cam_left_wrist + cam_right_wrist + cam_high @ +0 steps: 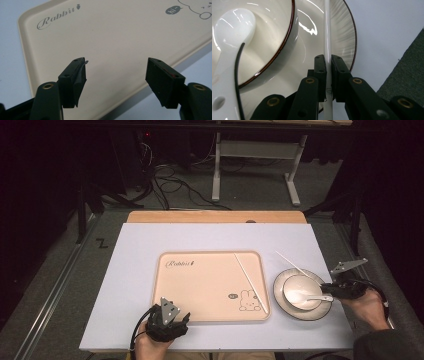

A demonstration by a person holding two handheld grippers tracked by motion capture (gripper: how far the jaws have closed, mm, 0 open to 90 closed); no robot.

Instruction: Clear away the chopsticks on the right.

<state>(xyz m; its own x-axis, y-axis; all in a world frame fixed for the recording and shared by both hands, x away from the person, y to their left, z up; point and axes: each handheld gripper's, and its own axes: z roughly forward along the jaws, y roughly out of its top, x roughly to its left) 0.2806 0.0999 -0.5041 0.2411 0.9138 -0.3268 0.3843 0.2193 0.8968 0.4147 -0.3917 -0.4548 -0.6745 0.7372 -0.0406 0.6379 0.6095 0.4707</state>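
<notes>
Left gripper (pixel 176 316) sits at the near edge of the table, about seven o'clock from the tray (pixel 200 285). Its jaws stand wide apart and hold nothing; in the left gripper view the tray (pixel 120 42) lies just past them.

One white chopstick (pixel 250 280) already lies on the tray, slanting from eleven o'clock down to five o'clock.

Next comes the plate (pixel 280 305) with the bowl (pixel 300 292) and the white spoon (pixel 316 297) in it.

Right gripper (pixel 327 287) is at three o'clock from the plate. Its jaws are pressed together on the second chopstick (pixel 327 37). That stick lies across the plate, with its long end pointing away to ten o'clock (pixel 292 264).

So the tray is at nine o'clock from the right gripper. I think the stick must go that way, over the bowl, and lie next to its twin. The right hand is the one that has it; the left is nearer the tray.
</notes>
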